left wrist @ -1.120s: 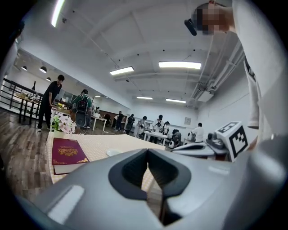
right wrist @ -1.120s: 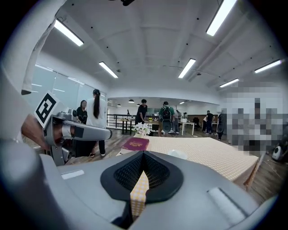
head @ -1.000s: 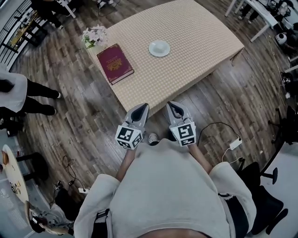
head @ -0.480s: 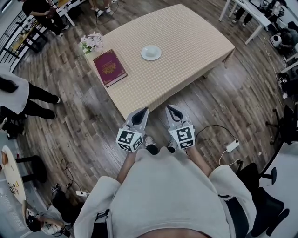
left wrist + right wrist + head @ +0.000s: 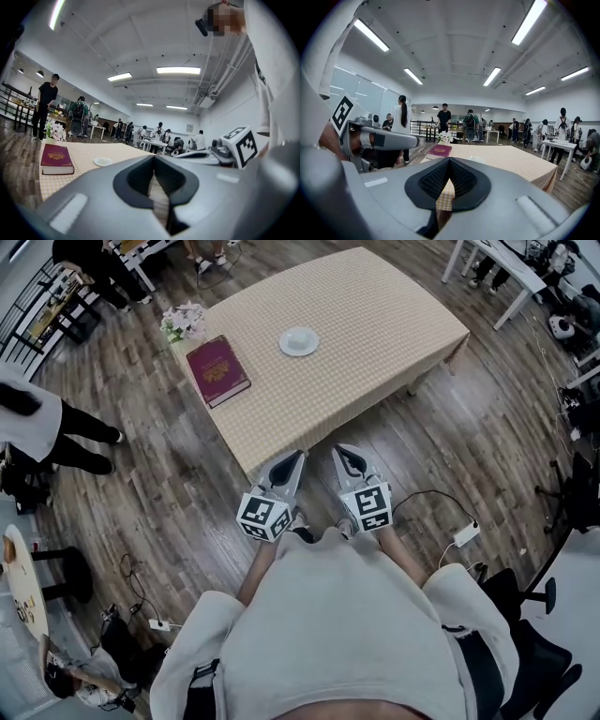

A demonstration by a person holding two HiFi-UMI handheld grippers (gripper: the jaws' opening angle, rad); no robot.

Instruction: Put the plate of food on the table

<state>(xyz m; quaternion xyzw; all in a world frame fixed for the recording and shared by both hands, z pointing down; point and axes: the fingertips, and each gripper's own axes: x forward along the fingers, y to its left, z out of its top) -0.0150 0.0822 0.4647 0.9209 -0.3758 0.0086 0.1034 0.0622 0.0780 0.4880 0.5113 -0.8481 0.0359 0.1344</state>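
Observation:
A small white plate [image 5: 298, 341] lies on the table [image 5: 375, 343], which is covered by a beige checked cloth; no food shows on it. The same plate [image 5: 102, 161] appears past the left jaws. Both grippers hang side by side over the wood floor, just short of the table's near edge. My left gripper [image 5: 290, 463] is shut with nothing in it, and in its own view its jaws [image 5: 153, 157] meet at the tip. My right gripper [image 5: 345, 457] is likewise shut and empty, with its jaws [image 5: 449, 161] closed before the tablecloth.
A dark red book [image 5: 217, 370] and a bunch of flowers [image 5: 185, 319] sit at the table's left end. A person in black and white [image 5: 42, 427] stands at the left. A cable with a power strip [image 5: 466, 533] lies on the floor at the right, by a black chair [image 5: 548, 624].
The table and plate have slid a little left and look slightly farther off in the head view. Both grippers stay shut, side by side, in the same spot.

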